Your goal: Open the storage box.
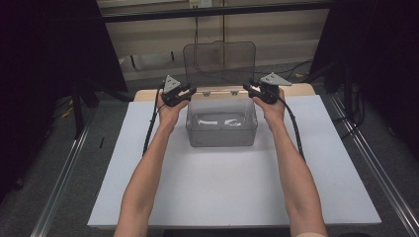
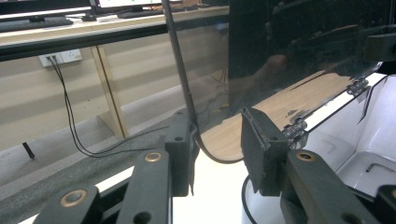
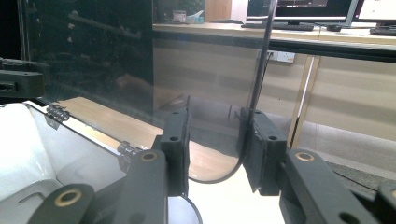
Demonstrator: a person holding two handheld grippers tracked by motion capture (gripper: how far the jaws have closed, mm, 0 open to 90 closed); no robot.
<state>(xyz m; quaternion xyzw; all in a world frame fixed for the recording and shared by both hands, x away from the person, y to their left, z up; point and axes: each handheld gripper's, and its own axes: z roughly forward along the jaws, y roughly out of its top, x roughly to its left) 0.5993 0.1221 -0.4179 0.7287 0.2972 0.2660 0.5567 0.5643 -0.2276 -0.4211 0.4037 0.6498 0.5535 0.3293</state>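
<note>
From the high view, your left hand-held gripper [image 1: 189, 91] and your right hand-held gripper [image 1: 248, 88] sit at the two back corners of a clear plastic box [image 1: 222, 122], which stands toward the far middle of the white table [image 1: 217, 187]. The box's see-through lid [image 1: 220, 61] stands upright, swung open on its hinges [image 1: 206, 92] along the back edge. Each hand-held gripper reaches in at a lower corner of that lid, one on either side. Your forearms come up from the bottom edge, well apart.

In the left gripper view, the lid's [image 2: 289, 51] rounded lower corner sits between your left hand-held gripper's [image 2: 217, 149] two black jaws. Its edge lies against the left-side pad [image 2: 180, 144], while a clear gap shows before the other one, so the jaws stand partly open and do not clamp it. A hinge [image 2: 295, 128] and the box's pale inside [image 2: 373, 140] show to the right.

In the right gripper view, your right hand-held gripper [image 3: 217, 147] likewise straddles the lid's [image 3: 93, 56] other rounded corner. The lid's edge runs close by the right-side pad [image 3: 259, 144], with open space to the left-side one; the jaws stand partly open, with no grip. Hinges [image 3: 56, 114] and the box [image 3: 28, 149] lie to the left.
</note>
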